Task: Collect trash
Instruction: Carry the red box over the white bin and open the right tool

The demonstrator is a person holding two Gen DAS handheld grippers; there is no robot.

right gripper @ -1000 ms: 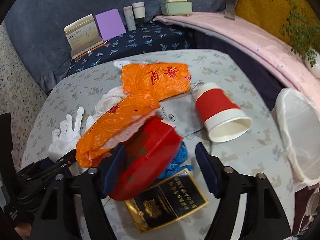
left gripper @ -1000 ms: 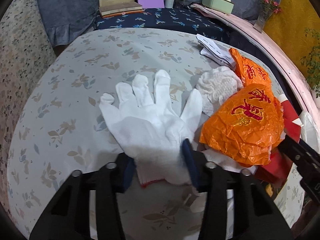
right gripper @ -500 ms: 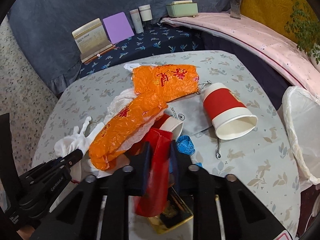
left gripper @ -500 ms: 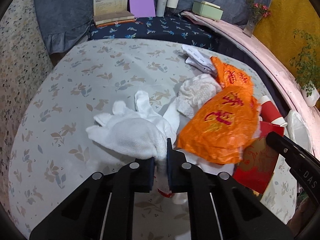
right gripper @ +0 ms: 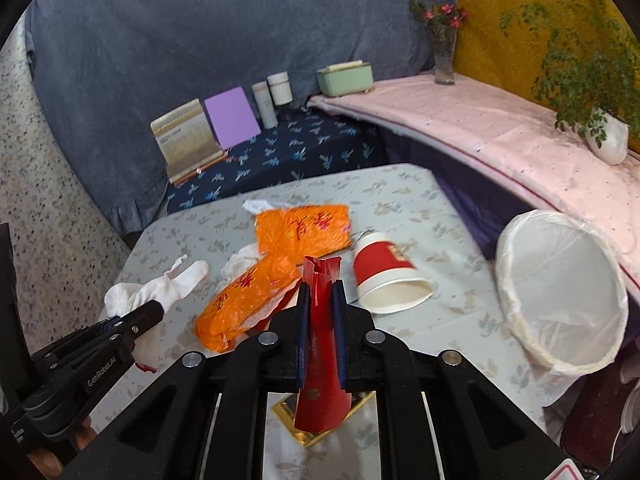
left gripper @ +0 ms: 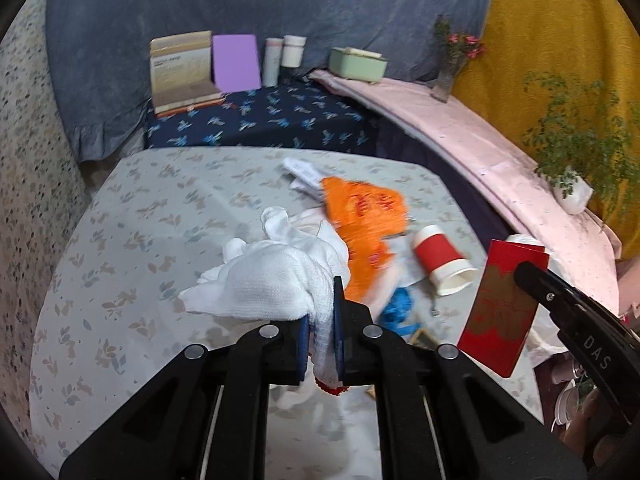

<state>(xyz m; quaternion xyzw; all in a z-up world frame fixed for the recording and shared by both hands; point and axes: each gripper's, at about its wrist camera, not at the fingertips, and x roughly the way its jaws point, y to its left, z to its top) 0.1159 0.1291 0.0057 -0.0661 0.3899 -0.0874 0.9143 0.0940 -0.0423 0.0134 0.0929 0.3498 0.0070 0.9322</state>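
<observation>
A white cotton glove [left gripper: 272,280] hangs bunched from my left gripper [left gripper: 320,312], which is shut on its cuff above the floral table [left gripper: 140,240]. My right gripper [right gripper: 320,292] pinches a flattened red packet [right gripper: 320,340]; its jaws are still closing on it, and the packet is lifted off the table. From the left wrist view the red packet [left gripper: 500,312] hangs at the right under the right gripper [left gripper: 528,272]. In the right wrist view, the left gripper [right gripper: 154,308] with the glove [right gripper: 168,284] shows at the left.
On the table lie two orange plastic bags [right gripper: 300,228] [right gripper: 244,300], a tipped red paper cup [right gripper: 384,276], a gold-and-black box [right gripper: 312,428], blue scraps [left gripper: 400,304] and white paper [left gripper: 304,172]. A bin with a white liner [right gripper: 560,288] stands at the table's right.
Both grippers have shut, the left on the glove and the right on the red packet, and both have risen, lifting these off the table.
</observation>
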